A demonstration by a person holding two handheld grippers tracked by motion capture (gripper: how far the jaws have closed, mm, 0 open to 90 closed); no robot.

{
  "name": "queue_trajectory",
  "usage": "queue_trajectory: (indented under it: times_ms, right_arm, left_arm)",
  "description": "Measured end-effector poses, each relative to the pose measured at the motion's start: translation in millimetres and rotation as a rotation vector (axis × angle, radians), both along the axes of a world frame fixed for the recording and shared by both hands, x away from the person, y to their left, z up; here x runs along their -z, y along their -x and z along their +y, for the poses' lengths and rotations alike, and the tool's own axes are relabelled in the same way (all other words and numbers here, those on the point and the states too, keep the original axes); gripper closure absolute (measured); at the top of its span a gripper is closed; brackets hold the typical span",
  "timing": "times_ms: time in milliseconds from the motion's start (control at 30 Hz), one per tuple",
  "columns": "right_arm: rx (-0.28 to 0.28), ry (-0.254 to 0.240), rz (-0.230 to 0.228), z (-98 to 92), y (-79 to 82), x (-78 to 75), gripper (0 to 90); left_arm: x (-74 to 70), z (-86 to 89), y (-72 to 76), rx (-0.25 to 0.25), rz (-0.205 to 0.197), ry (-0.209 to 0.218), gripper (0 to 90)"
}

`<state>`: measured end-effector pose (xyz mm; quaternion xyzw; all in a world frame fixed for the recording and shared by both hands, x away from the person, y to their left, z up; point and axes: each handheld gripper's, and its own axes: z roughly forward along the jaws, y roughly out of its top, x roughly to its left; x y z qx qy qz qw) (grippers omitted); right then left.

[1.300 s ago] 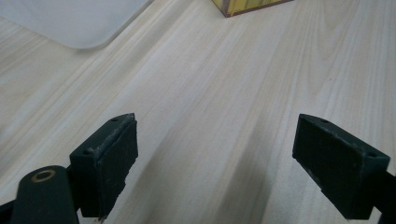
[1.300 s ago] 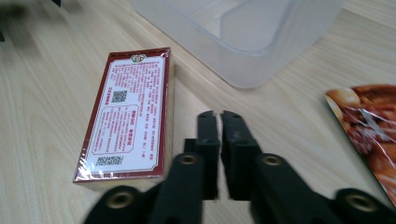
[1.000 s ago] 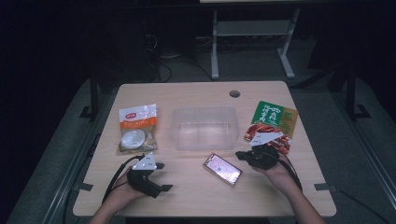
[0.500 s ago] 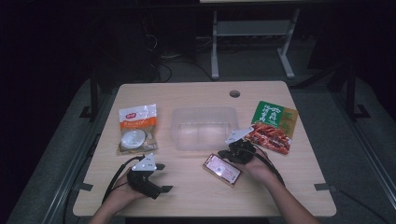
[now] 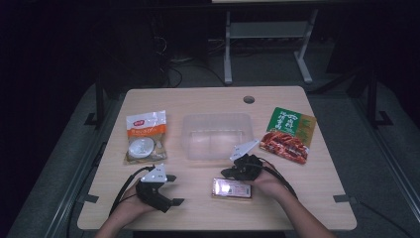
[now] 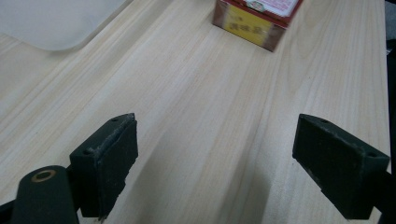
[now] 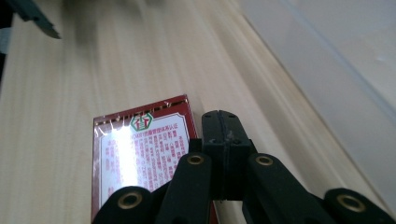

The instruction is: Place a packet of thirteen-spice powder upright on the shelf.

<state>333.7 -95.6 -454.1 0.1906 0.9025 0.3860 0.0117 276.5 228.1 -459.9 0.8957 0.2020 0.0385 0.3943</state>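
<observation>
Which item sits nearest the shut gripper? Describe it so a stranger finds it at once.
Start at the clear plastic tub mid-table, then come toward the table's near edge. There lies a small flat red box, beside the right gripper. Unlike the two soft snack bags, it is rigid, rectangular and glossy.

You are seeing the box (image 5: 232, 188) lying before the tub (image 5: 216, 135), between two packets (image 5: 145, 137) (image 5: 288, 134), on the counter (image 5: 198, 101).

A pale wooden tabletop (image 5: 208, 99) with a round cable hole (image 5: 249, 99) near its far edge stands lit in an otherwise dark room. Grey carpeted floor (image 5: 346, 129) surrounds it on both sides. Beyond the far edge, a white metal frame (image 5: 267, 44) with two splayed legs stands on the floor, and dark cables (image 5: 173, 74) lie tangled to its left.
</observation>
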Motion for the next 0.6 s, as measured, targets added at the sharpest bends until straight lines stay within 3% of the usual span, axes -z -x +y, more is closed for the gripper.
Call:
queue_trajectory:
  times_ms: [100, 167, 333, 600]
  right_arm:
    - [0.0, 0.008, -0.02, -0.7, 2.1, -4.3, 88.8]
    - [0.014, -0.022, -0.026, -8.8, 2.1, -11.0, 84.7]
    - [0.005, -0.015, -0.055, -28.2, 7.8, -17.1, 69.5]
    - [-0.022, -0.012, -0.011, -54.5, 27.0, -21.9, 48.6]
  left_arm:
    - [-0.4, 0.6, 0.1, 0.003, -0.005, 0.001, 13.7]
    - [-0.6, 1.2, 0.6, 0.001, -0.008, 0.005, 13.7]
    - [-0.5, 1.6, -0.2, 0.002, -0.002, 0.005, 13.7]
    - [0.0, 0.8, 0.6, 0.013, -0.002, 0.006, 13.7]
